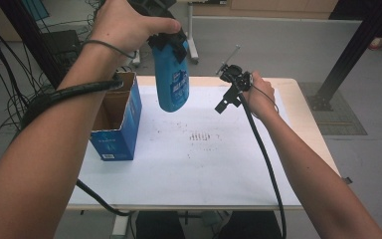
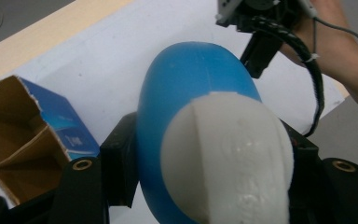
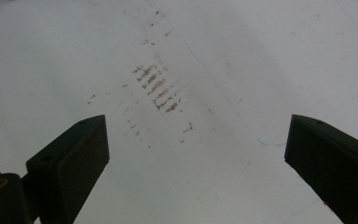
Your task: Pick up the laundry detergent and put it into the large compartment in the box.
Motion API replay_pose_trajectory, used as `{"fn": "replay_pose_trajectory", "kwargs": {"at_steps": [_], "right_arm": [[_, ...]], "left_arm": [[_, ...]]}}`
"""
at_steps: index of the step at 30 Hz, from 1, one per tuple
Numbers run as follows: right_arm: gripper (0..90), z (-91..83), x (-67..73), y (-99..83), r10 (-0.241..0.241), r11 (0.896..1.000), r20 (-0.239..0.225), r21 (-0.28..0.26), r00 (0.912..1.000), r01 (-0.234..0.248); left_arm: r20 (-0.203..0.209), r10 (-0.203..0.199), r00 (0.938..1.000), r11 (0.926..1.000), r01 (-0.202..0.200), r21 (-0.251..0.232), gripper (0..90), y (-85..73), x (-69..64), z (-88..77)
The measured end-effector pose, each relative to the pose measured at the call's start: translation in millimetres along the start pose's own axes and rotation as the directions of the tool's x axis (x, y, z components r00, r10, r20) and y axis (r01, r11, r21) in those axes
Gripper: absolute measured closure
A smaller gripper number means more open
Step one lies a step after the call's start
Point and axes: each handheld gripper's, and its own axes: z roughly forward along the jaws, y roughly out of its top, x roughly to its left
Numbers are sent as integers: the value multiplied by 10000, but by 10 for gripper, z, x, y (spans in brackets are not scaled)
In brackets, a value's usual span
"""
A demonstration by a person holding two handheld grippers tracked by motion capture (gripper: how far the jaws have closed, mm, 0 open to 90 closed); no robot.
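A blue bottle [image 1: 174,82] with a white cap [image 2: 226,158] hangs in the air above the white table sheet [image 1: 194,159], cap end up. My left gripper [image 1: 168,42] is shut on its upper part, with black jaws on both sides of the bottle [image 2: 191,93] in the left gripper view. My right gripper [image 1: 222,104] hovers over the right middle of the table, pointing down. Its jaws stand wide apart in the right gripper view, with my right gripper [image 3: 196,154] holding nothing over the stained sheet [image 3: 177,56].
An open blue cardboard box [image 1: 115,119] with inner dividers stands at the table's left side, also seen as the box [image 2: 32,135] in the left gripper view. Brown smudge marks [image 1: 202,137] dot the sheet's middle. Cables and a black frame post [image 1: 358,45] surround the table.
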Motion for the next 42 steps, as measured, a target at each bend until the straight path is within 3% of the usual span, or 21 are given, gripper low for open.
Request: {"fn": "replay_pose_trajectory", "kwargs": {"at_steps": [4,6,13,16,17,18,19,21,22,23,25,26,27,28,30,31,32,33,37,39,42], "right_arm": [[61,1,8,4,-10,10000,-12,-8,10000,10],[61,-2,8,2,-26,10000,-40,-35,10000,25],[61,-10,3,-2,-48,10000,6,-8,10000,48],[61,-6,5,-1,-53,10000,-1,-6,10000,53],[61,-3,6,0,-64,10000,-12,-4,10000,64],[61,-3,6,1,-67,10000,-9,19,10000,67],[61,-3,6,1,-76,10000,-14,1,10000,76],[61,-1,6,2,-69,10000,-6,29,10000,69],[61,-1,6,2,-69,10000,-6,29,10000,69],[61,-1,6,-1,-73,10000,-23,-1,10000,73],[61,1,3,-2,-89,10000,-15,18,10000,89],[61,2,3,-3,-86,10000,-35,-19,10000,86],[61,2,3,-3,-91,10000,-27,-11,10000,91],[61,2,3,-3,-91,10000,-27,-11,10000,91],[61,0,2,-4,-89,10000,-20,-5,10000,89],[61,-2,5,-2,-81,10000,-7,16,10000,81],[61,-5,9,-2,-85,10000,0,1,10000,85],[61,-9,12,-2,-103,9999,-5,-10,9999,103],[61,-11,4,-11,-88,10000,0,-33,10000,88],[61,-14,3,-13,-78,10000,15,-10,10000,78],[61,-28,1,-15,-93,10000,41,-3,9999,93]], "left_arm": [[-182,-327,9993,9995,328,29,376,-27,140,-18],[-319,-745,9967,9972,744,-48,376,-63,290,-48],[-959,-1739,9801,9847,1717,-309,376,-168,617,-107],[-1111,-1911,9753,9816,1894,-254,377,-190,690,-110],[-1249,-2153,9685,9766,2132,-302,376,-220,774,-112],[-1249,-2153,9685,9766,2132,-302,377,-220,774,-112],[-1388,-2389,9611,9710,2367,-321,377,-248,843,-111],[-1519,-2572,9543,9663,2554,-317,376,-275,912,-121],[-1519,-2572,9543,9663,2554,-317,377,-275,912,-121],[-1642,-2843,9446,9587,2819,-383,377,-300,991,-133],[-1844,-3101,9327,9506,3067,-469,377,-321,1048,-148],[-1966,-3087,9306,9509,3071,-392,377,-328,1071,-158],[-2094,-3213,9235,9466,3195,-437,377,-338,1101,-166],[-2094,-3213,9235,9466,3195,-437,377,-338,1101,-166],[-2246,-3452,9113,9378,3444,-436,377,-359,1188,-183],[-2246,-3452,9113,9378,3444,-436,377,-359,1188,-183],[-2262,-3702,9010,9282,3689,-497,377,-378,1253,-201],[-2267,-3803,8966,9240,3789,-517,377,-384,1279,-204],[-2279,-3998,8878,9156,3985,-540,377,-404,1335,-207],[-2205,-4227,8791,9051,4219,-530,377,-428,1401,-201],[-2224,-4258,8770,9034,4256,-515,377,-442,1425,-190]]}}
